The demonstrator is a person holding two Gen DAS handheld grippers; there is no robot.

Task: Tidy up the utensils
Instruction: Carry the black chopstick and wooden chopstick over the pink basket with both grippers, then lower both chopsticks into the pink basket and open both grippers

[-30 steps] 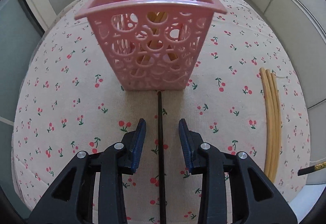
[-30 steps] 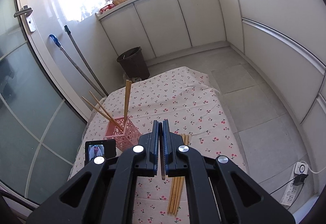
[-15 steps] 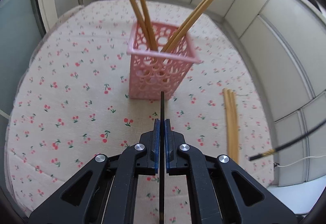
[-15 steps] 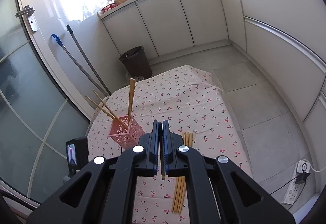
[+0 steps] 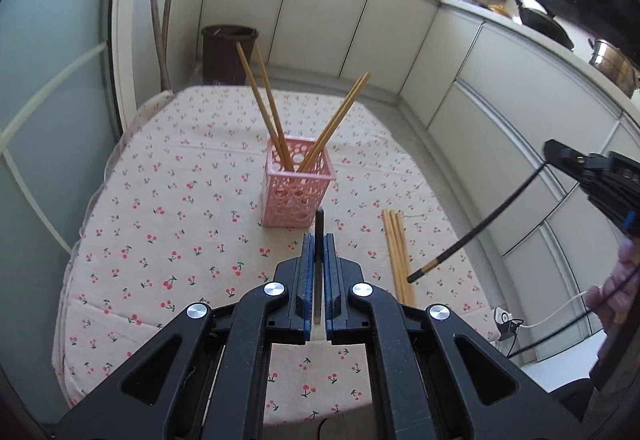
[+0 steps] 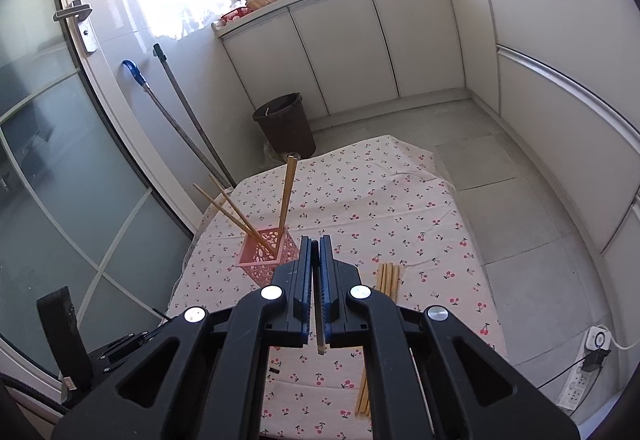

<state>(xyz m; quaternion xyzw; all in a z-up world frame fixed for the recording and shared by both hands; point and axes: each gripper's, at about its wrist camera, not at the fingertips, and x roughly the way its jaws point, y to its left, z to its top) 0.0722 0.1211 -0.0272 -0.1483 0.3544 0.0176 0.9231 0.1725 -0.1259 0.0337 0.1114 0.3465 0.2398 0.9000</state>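
Black chopstick (image 5: 319, 240) is pinched in the left claw (image 5: 319, 260), its long axis running straight ahead – tip towards the pink basket (image 5: 298, 195) just beyond on the worktop (image 5: 160, 199). The right claw (image 6: 319, 272), pressed onto another dark chopstick (image 6: 320, 328), hangs farther off; I judge the left nearer. Bamboo chopsticks (image 5: 396, 252) lie right of the basket.
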